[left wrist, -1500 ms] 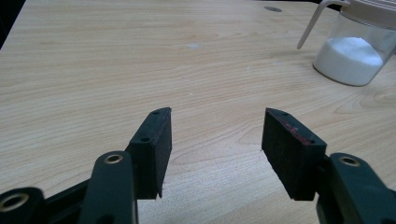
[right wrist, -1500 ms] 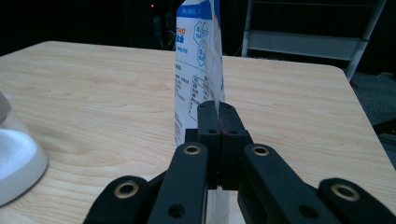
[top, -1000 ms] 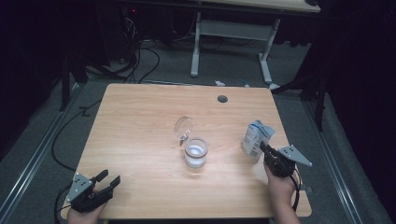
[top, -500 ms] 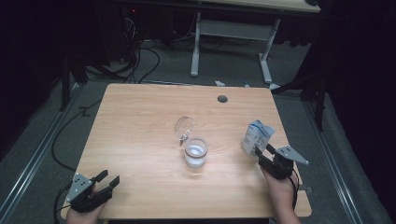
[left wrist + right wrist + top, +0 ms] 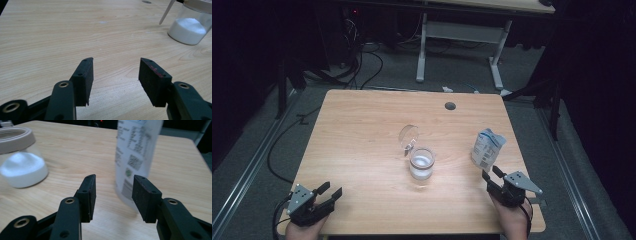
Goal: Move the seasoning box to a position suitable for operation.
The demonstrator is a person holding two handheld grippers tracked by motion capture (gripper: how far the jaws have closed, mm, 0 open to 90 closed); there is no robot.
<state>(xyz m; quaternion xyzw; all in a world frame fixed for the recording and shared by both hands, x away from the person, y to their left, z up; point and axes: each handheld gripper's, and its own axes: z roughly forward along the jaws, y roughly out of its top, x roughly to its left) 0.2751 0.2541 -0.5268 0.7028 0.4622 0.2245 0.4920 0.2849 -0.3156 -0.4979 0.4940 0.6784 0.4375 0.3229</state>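
Wooden table [image 5: 362,130] under dim light, dark floor around it. Near the table's centre stands a glass jar [image 5: 421,164], about a third full of white powder; its hinged lid [image 5: 408,135] is swung open and tilts up on the far-left side of the rim. In the left gripper view the jar [image 5: 191,23] sits far right, well apart from the jaws. In the right gripper view the jar [image 5: 21,157] shows a pale band around its mouth. A small white-and-blue carton [image 5: 486,149] stands upright toward the table's right side, to the right of the jar and apart from it. Left gripper [image 5: 328,192] rests at the near left corner, held by a hand [image 5: 304,231]; jaws spread wide, bare wood between them, nothing gripped. Right gripper [image 5: 490,175] sits at the near right edge, just near of the carton, held by a hand [image 5: 512,220]; jaws spread. In the right gripper view the carton [image 5: 136,157] stands just beyond the jaw tips, blurred, printed panel facing the camera; contact cannot be told, but it is not pinched. A small round grommet hole [image 5: 450,106] lies at the far edge of the table.
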